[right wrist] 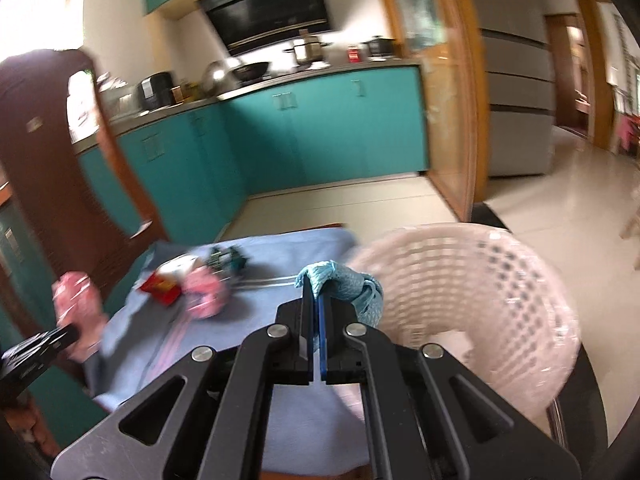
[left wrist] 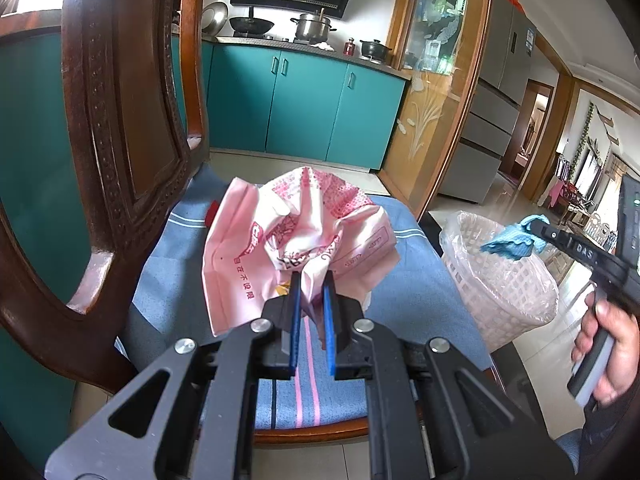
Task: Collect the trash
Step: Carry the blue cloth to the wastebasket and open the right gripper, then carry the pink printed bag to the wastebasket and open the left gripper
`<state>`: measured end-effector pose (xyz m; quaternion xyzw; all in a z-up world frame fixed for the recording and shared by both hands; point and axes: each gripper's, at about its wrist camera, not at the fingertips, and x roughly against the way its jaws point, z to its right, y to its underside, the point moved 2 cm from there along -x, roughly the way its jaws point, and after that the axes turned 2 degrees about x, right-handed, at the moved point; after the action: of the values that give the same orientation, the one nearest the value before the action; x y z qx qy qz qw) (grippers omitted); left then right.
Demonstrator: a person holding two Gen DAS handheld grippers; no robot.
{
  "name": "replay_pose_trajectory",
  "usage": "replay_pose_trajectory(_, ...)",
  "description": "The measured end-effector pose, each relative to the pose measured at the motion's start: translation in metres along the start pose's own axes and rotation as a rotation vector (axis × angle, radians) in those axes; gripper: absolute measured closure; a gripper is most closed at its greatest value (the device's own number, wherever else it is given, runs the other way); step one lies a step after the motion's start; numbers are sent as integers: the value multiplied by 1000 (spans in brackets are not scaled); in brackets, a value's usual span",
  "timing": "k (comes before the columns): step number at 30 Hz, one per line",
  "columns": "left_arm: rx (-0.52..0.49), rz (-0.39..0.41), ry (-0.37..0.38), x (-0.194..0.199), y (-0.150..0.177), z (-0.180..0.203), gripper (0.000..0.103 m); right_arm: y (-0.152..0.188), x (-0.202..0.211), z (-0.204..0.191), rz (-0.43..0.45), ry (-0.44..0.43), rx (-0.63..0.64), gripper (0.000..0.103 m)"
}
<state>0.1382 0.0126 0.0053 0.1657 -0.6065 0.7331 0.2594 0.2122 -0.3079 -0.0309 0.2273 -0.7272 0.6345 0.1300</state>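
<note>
My left gripper [left wrist: 313,280] is shut on a crumpled pink plastic bag [left wrist: 296,236] with red print and holds it above the blue cloth [left wrist: 408,292] on the chair seat. My right gripper [right wrist: 317,280] is shut on a crumpled blue rag [right wrist: 348,282]; in the left wrist view the blue rag [left wrist: 510,242] hangs over the rim of the pale pink lattice waste basket [left wrist: 504,284]. The basket [right wrist: 472,280] stands right of the chair. More trash lies on the cloth: a red packet [right wrist: 162,288], a pink wrapper [right wrist: 206,288] and a small dark green item [right wrist: 228,260].
The dark carved wooden chair back [left wrist: 120,152] rises at the left. Teal kitchen cabinets [left wrist: 300,100] with pots on the counter stand behind. A glass-panelled wooden door [left wrist: 436,80] and a grey fridge [left wrist: 492,120] are at the right. The floor is pale tile [right wrist: 540,184].
</note>
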Motion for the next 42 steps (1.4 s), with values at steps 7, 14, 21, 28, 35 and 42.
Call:
replay_pose_trajectory(7,-11,-20,7,-6,1,6,92,6,-18,44,-58,99,-73,90)
replay_pose_trajectory(14,-62,-41,30,-17,4,33,92,0,7,46,45,134,-109,27)
replay_pose_trajectory(21,-195,-69,98,-37,5,102,92,-7,22,67,110,154,-191,15)
replay_pose_trajectory(28,-230,-118,230,-83,-13,200,92,-10,40,95,181,217,-257,14)
replay_pose_trajectory(35,-268,-138,196,-124,-17,261,16,-11,51,111,228,236,-312,14)
replay_pose_trajectory(42,-179,-68,108,-79,-19,171,14,-10,42,88,194,182,-254,14)
